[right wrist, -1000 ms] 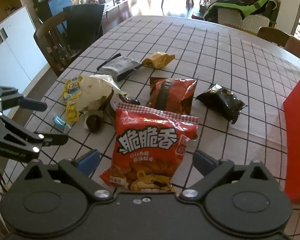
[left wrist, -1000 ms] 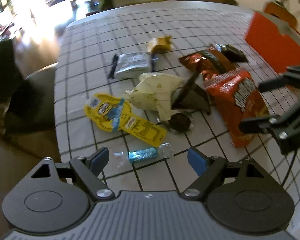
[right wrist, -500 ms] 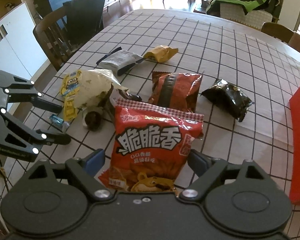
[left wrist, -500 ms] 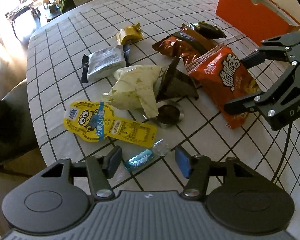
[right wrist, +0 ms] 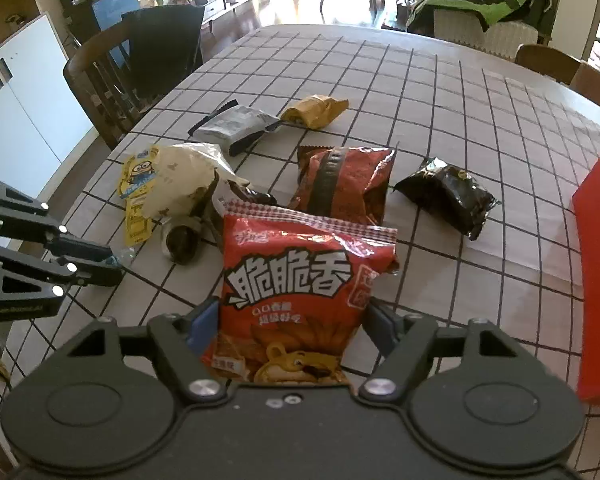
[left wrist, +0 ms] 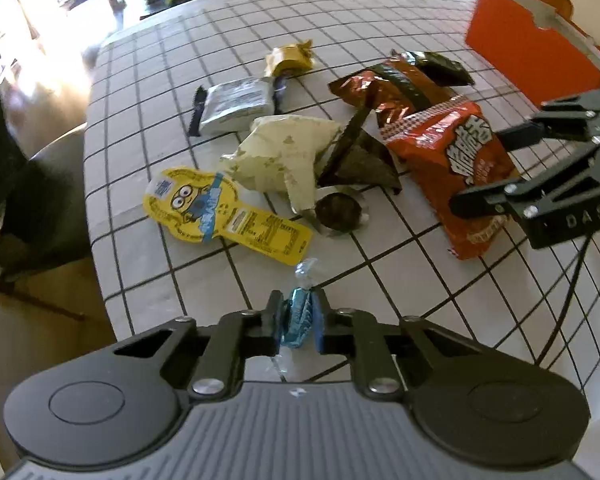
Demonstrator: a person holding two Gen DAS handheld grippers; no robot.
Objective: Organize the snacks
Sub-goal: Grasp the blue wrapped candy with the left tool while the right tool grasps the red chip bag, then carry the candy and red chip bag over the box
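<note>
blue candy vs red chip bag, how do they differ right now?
The blue candy is tiny and pinched between the shut left hand-held gripper; the red chip bag is large, with the right hand-held gripper straddling it, grip unclear. Candy wrapper is twisted, the bag flat-sealed. Both are still-wrapped snacks.

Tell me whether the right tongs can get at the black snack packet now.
Probably not yet: the right tongs straddle the big red chip bag, which fills the gap; the black snack packet lies apart, unobstructed.
</note>
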